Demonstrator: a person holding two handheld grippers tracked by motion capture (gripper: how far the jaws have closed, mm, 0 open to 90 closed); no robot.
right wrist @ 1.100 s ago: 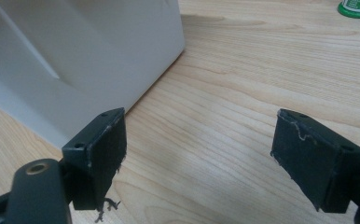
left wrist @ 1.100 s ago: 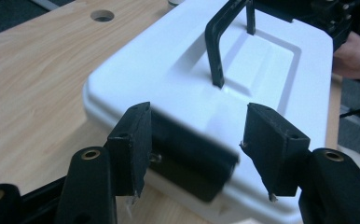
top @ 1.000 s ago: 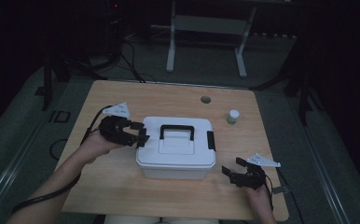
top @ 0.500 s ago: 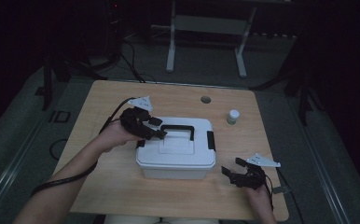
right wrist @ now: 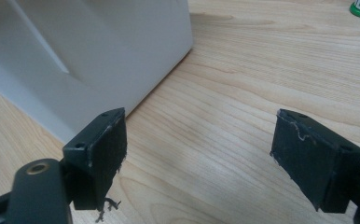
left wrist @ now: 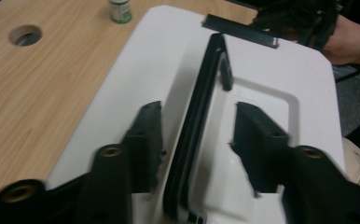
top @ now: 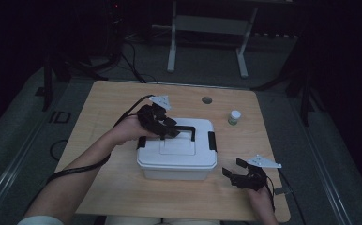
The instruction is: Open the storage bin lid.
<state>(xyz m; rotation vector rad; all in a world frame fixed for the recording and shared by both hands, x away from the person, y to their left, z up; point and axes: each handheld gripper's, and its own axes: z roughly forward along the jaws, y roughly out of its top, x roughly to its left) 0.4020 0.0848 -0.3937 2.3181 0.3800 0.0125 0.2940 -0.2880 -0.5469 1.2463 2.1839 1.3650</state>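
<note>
On the wooden table, near its middle, sits a white storage box with a black carry handle lying flat on its lid and black latches at the ends. Over the lid's left part the left gripper reaches in, jaws spread apart with the handle bar running between them, not clamped on it. Just off the box's right front corner, the right gripper rests low on the table, jaws wide apart and holding nothing, the box wall just beside one jaw. Well apart toward the far right stands a small green-labelled bottle, near a round hole in the tabletop.
</note>
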